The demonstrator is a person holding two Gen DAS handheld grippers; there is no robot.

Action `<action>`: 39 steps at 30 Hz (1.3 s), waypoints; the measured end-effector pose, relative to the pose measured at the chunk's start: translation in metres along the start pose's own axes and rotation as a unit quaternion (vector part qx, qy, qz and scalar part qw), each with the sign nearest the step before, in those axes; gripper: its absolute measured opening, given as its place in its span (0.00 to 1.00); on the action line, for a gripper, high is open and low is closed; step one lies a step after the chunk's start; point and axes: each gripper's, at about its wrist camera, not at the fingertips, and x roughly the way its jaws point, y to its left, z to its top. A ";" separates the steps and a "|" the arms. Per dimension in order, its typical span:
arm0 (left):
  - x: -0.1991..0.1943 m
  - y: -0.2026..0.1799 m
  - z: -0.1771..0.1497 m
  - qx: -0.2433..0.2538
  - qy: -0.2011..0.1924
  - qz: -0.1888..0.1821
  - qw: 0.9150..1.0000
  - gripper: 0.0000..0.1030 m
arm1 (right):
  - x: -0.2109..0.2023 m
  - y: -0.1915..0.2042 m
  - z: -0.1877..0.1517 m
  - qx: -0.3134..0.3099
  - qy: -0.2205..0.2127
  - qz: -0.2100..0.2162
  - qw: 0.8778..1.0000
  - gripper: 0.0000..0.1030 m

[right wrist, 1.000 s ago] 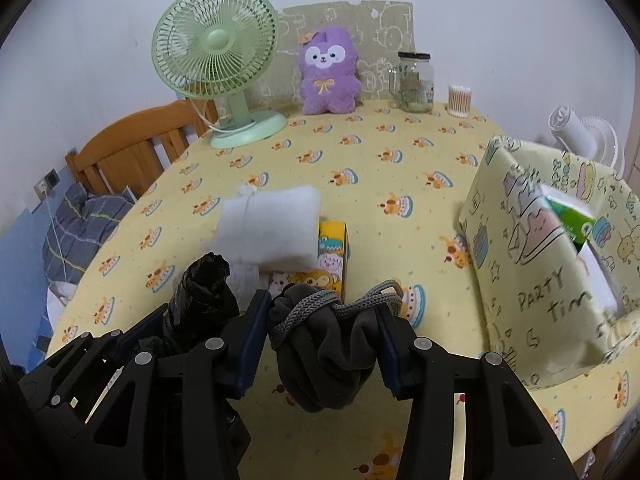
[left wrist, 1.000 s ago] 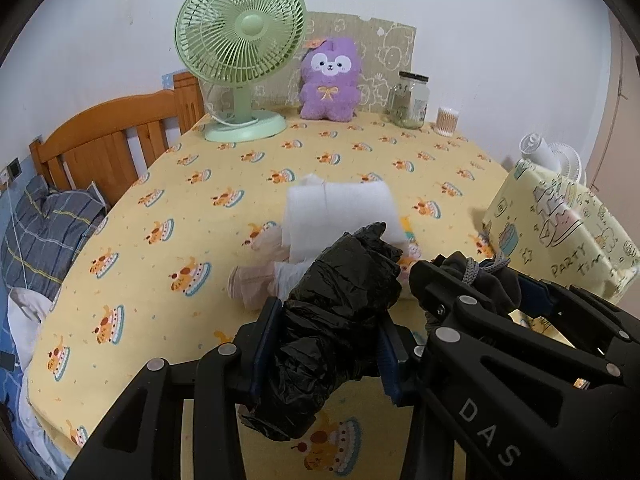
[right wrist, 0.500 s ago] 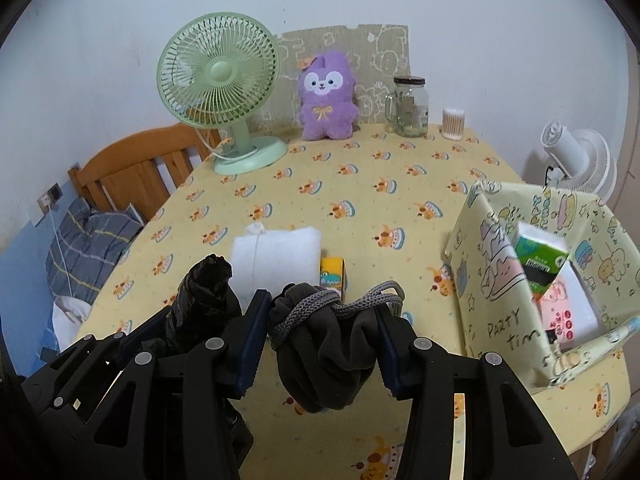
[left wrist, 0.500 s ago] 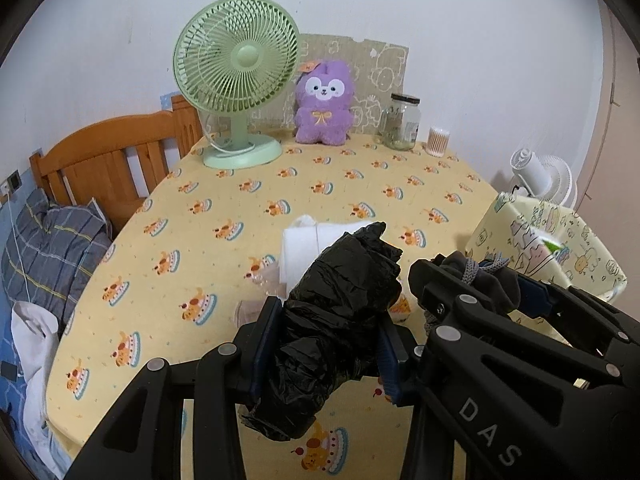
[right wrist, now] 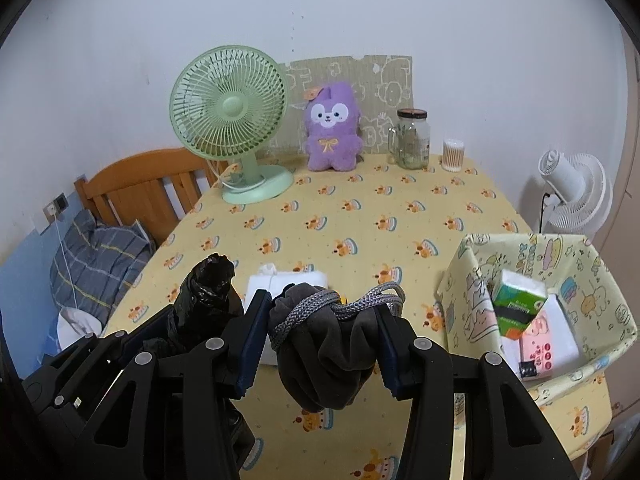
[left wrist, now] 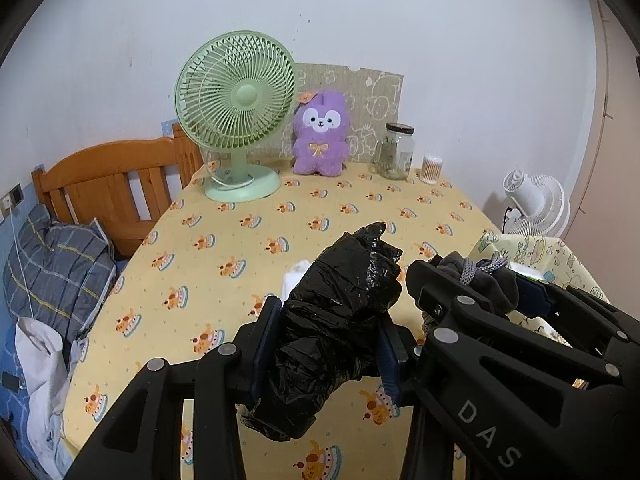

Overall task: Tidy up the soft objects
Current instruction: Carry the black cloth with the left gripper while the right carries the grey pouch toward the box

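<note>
— Above the yellow tablecloth [right wrist: 360, 208], what do you have in each hand?

— My left gripper [left wrist: 326, 344] pinches a crumpled black plastic bag [left wrist: 340, 312], its blue pads pressed into both sides of the bundle. My right gripper [right wrist: 322, 344] is clamped on a dark grey cloth pouch [right wrist: 326, 356] with a grey braided cord [right wrist: 320, 304] wound round its top. Both bundles hang clear of the table, side by side, the bag to the left of the pouch.

— What lies under them?

— A white folded pad [right wrist: 288, 280] lies flat on the cloth, partly hidden behind my fingers. Something small and yellow shows just beside it, but I cannot tell what it is.

— And the basket?

— To my right, at the table's near edge, stands a fabric basket [right wrist: 472, 280] printed with cartoons. Inside it I see a green and white tissue pack [right wrist: 518, 300] leaning over a pink packet [right wrist: 540, 350] and something white beneath.

— What is at the far end?

— A green desk fan [right wrist: 228, 120] stands upright at the back left, a purple plush toy [right wrist: 332, 132] sits beside it against a patterned board [right wrist: 380, 76], then a glass jar [right wrist: 412, 140] and a small tub of cotton swabs [right wrist: 453, 154]. Beyond the table's right side stands a white fan [right wrist: 572, 188]; on the left, a wooden headboard [right wrist: 144, 184] and a grey checked pillow [right wrist: 100, 252].
</note>
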 end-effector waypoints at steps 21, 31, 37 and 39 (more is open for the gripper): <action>-0.005 -0.024 0.021 -0.002 -0.018 0.000 1.000 0.44 | -0.017 -0.022 0.023 -0.001 -0.018 -0.006 1.000 0.51; -0.005 -0.048 0.028 0.002 -0.027 -0.012 1.000 0.44 | -0.026 -0.045 0.030 -0.002 -0.034 -0.015 0.999 0.51; -0.004 -0.067 0.032 0.013 -0.031 -0.016 0.999 0.44 | -0.031 -0.060 0.032 0.003 -0.041 -0.021 0.999 0.51; -0.003 -0.072 0.034 0.016 -0.032 -0.018 0.999 0.44 | -0.032 -0.067 0.033 0.006 -0.043 -0.023 0.999 0.51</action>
